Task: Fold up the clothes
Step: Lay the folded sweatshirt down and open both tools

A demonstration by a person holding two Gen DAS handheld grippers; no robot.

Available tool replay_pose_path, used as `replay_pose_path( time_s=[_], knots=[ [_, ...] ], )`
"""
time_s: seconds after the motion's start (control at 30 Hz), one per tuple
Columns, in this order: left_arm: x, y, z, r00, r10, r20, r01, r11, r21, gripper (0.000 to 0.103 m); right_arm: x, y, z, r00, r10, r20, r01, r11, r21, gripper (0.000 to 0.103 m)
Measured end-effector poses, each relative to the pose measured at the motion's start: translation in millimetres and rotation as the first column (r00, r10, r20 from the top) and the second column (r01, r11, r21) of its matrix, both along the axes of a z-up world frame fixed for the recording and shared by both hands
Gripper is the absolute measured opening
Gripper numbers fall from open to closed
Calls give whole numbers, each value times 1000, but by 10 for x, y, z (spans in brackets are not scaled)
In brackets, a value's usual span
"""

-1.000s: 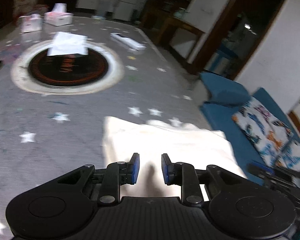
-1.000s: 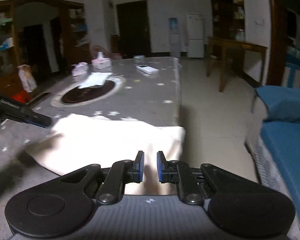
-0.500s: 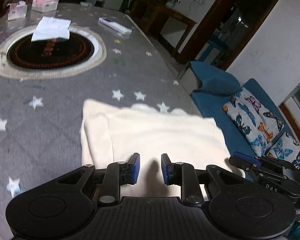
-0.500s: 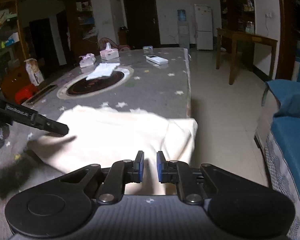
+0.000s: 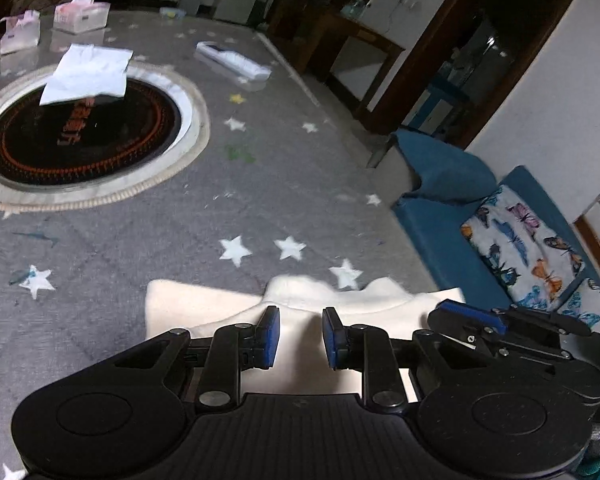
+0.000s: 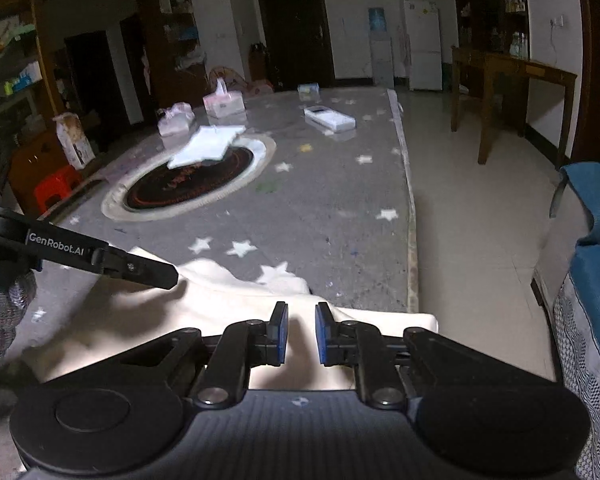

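Note:
A cream garment (image 5: 204,304) lies on the grey star-patterned table cover (image 5: 260,184), near its front right corner. My left gripper (image 5: 300,336) is low over it, its blue pads narrowly apart with bunched cream cloth pinched between them. The right gripper's finger (image 5: 472,320) shows just to its right. In the right wrist view, my right gripper (image 6: 299,332) likewise pinches the garment (image 6: 228,300) close to the table's right edge. The left gripper (image 6: 140,270) reaches in from the left there, held by a gloved hand (image 6: 4,308).
A round black mat (image 5: 80,140) with a folded white cloth (image 5: 88,76) sits mid-table. Tissue packs (image 5: 82,18) and a white box (image 5: 232,62) lie farther back. A blue sofa (image 5: 452,216) with a butterfly cushion (image 5: 520,240) stands right of the table edge (image 6: 410,220).
Both grippers moved forward and slightly down with the garment's edge. Less cream cloth now shows ahead of the fingers. The two grippers sit closer together.

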State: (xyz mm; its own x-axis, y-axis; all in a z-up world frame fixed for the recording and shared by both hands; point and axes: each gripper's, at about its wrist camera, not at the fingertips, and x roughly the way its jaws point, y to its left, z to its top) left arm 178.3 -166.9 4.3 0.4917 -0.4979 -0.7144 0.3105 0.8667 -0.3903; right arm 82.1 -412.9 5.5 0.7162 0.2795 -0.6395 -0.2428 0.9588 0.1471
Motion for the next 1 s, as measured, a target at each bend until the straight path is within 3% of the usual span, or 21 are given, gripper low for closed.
replay_pose_path(
  time_s=[0.23,0.4,0.47,0.7,0.77,1.0],
  knots=[
    [-28,-2,-5,1000,0,17,0,1000,-1,27,20,3,-105,1000,-20,-9,19,1000,-11,15],
    [-183,-31,75,999,-15,40,15,1000,13,35,-86,26,-16,1000,-26,5,26,1000,-9,28],
    [-253,-45,108,999,-23,49,22,1000,19,41,-138,45,11,1000,-24,9,24,1000,-4,43],
    [-529,-75,192,996,-48,80,44,998,53,52,-400,140,30,1000,-20,23,20,1000,-12,62],
    [-600,-73,201,995,-50,86,45,997,59,54,-476,164,30,999,-21,25,22,1000,-15,74],
    [-882,-39,227,992,-37,120,28,996,80,71,-753,236,54,999,-22,41,23,999,-24,88]
  ],
)
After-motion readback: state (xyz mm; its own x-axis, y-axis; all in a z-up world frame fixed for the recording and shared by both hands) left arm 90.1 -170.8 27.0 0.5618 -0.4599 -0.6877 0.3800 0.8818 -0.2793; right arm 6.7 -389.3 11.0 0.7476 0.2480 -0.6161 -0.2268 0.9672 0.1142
